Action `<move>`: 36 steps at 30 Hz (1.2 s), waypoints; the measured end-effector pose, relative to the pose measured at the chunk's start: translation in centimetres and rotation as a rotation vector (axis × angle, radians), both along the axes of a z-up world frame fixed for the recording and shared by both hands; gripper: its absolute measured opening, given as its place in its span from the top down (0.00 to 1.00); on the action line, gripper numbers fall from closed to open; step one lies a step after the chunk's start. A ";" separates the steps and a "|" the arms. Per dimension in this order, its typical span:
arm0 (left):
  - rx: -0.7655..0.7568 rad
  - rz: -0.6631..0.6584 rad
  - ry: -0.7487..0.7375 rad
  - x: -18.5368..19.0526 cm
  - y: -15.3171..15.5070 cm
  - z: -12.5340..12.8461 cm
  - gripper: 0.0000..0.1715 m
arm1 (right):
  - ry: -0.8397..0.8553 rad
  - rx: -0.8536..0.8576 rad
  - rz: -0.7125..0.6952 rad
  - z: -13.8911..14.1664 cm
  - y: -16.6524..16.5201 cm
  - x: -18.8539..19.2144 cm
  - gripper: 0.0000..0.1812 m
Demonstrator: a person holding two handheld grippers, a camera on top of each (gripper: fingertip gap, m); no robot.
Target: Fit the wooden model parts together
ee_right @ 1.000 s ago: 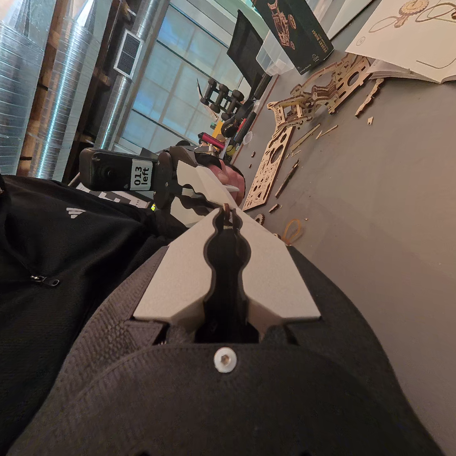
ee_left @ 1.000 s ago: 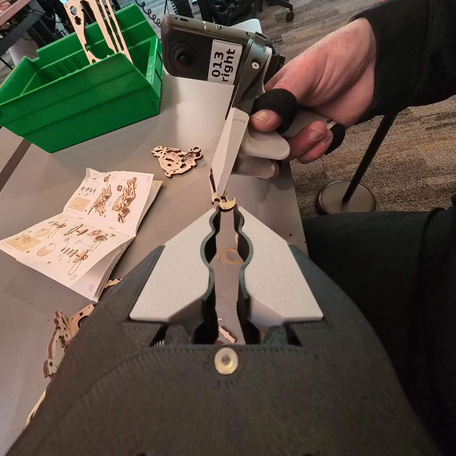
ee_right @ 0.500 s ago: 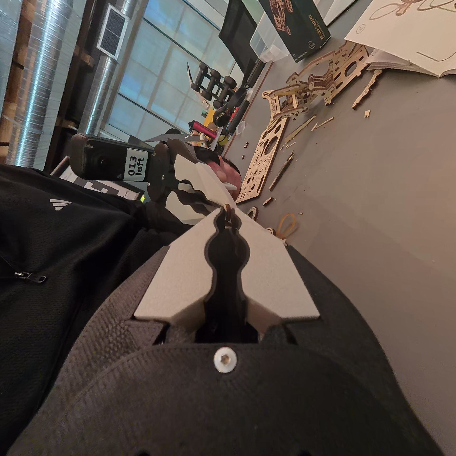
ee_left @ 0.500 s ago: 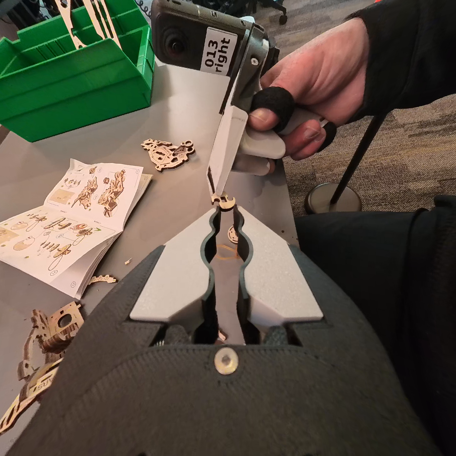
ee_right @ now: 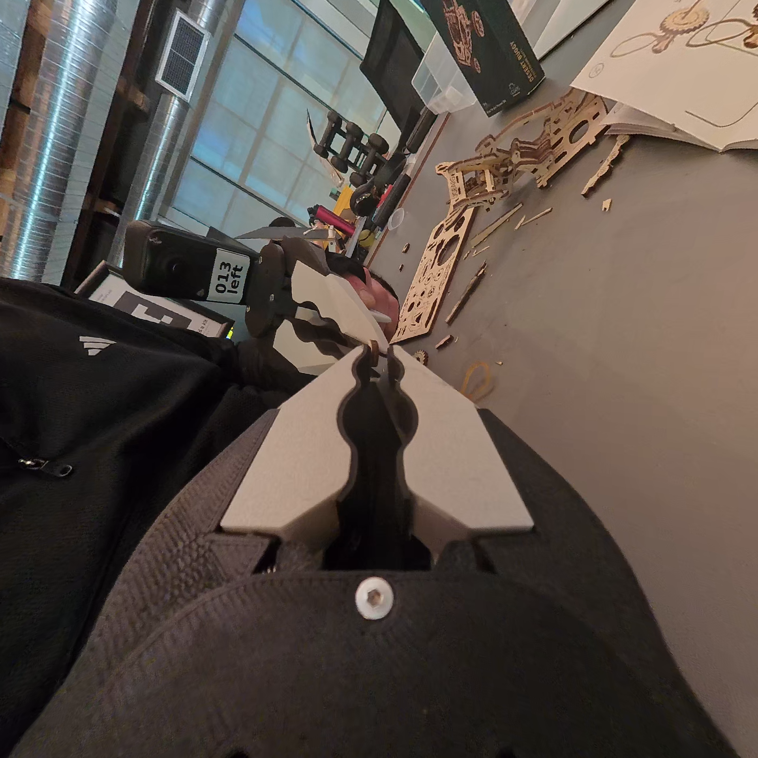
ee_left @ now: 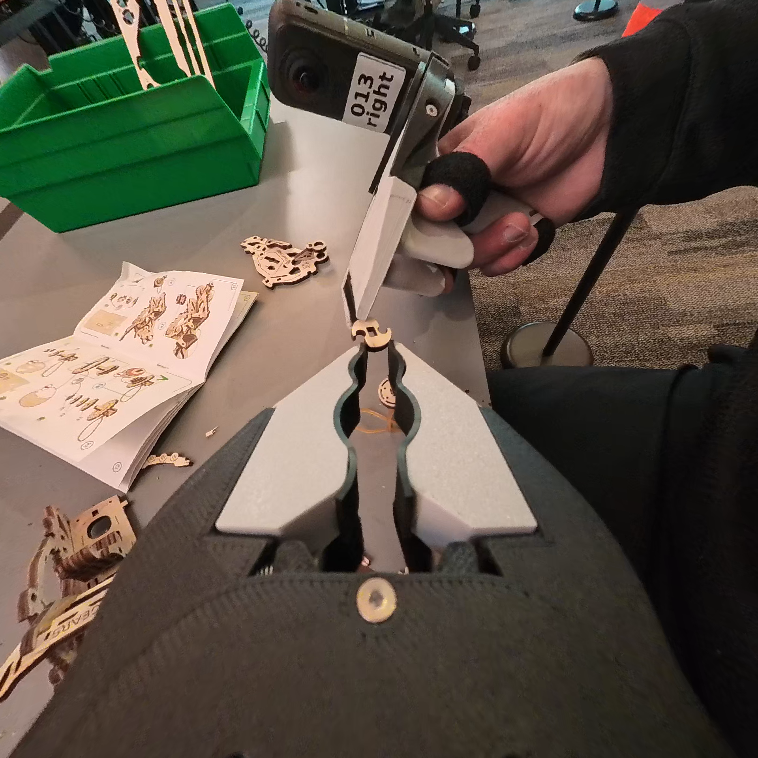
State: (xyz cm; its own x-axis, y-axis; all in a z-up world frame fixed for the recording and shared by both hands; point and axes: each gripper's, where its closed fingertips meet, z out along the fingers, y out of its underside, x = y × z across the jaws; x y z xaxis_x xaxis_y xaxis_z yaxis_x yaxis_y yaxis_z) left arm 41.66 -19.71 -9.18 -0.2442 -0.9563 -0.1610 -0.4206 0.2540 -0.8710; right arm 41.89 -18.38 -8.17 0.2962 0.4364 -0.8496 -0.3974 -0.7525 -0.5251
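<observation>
Across both views, a grey table point(ee_left: 287, 184). At its far left, a green bin point(ee_left: 123, 135) with pale wooden sheets point(ee_left: 164, 41) standing upright inside. Nearer, on the left, an open instruction booklet point(ee_left: 123, 361), lying flat. Beside the near left edge, a partly built wooden assembly point(ee_left: 82, 537); farther off, right of the booklet, a flat ornate wooden part point(ee_left: 283, 262). In the right wrist view, also a punched wooden sheet point(ee_right: 434, 279) and a dark box point(ee_right: 492, 49) far along the table.

Above the right edge of the table, the two tools tip to tip. The left gripper point(ee_left: 375, 348) clamped on a small notched wooden piece point(ee_left: 371, 333), held in the air just over the table. The right gripper point(ee_left: 355, 316), held in a hand point(ee_left: 533, 156), pointing down and touching the far left side of the same piece; not possible to say if clenched or released. Under the fingers, on the table, a yellow rubber band point(ee_left: 375, 422) and a small wooden disc point(ee_left: 385, 391).
</observation>
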 end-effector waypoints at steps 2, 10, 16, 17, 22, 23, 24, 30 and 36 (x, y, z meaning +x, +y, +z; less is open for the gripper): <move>-0.001 0.001 -0.002 0.0 0.0 0.0 0.96 | -0.001 0.002 -0.002 0.1 0.0 0.0 0.98; -0.021 0.009 -0.015 -0.2 0.1 0.4 0.96 | -0.007 0.009 -0.013 0.3 0.1 0.2 0.95; -0.019 0.050 -0.027 -1.2 0.8 1.3 0.96 | -0.070 0.043 -0.018 0.8 0.2 0.0 0.92; -0.020 0.062 -0.027 -1.5 1.0 1.4 0.95 | -0.110 0.063 -0.010 0.9 0.2 -0.3 0.91; -0.024 0.129 -0.016 -3.7 1.8 1.9 0.96 | -0.291 0.168 0.055 1.8 0.4 -2.7 0.87; -0.024 0.144 -0.014 -4.2 1.8 2.0 0.96 | -0.329 0.187 0.071 2.0 0.5 -3.3 0.87; -0.026 0.158 -0.010 -4.9 1.9 2.2 0.96 | -0.364 0.204 0.089 2.1 0.7 -4.0 0.88; -0.012 0.300 0.022 -10.5 3.5 2.6 0.95 | -0.515 0.287 0.194 2.8 1.9 -9.6 0.88; -0.012 0.494 0.075 -19.4 6.8 2.2 0.96 | -0.601 0.345 0.319 2.9 3.3 -16.2 0.88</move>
State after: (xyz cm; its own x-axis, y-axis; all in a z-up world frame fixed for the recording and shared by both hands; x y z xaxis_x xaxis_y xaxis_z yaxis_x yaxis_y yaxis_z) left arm 22.22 -12.89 -7.00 0.2283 -0.9621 -0.1489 -0.5500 -0.0013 -0.8352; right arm 25.65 -15.05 -5.26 0.4797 0.7900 -0.3818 0.2399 -0.5367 -0.8090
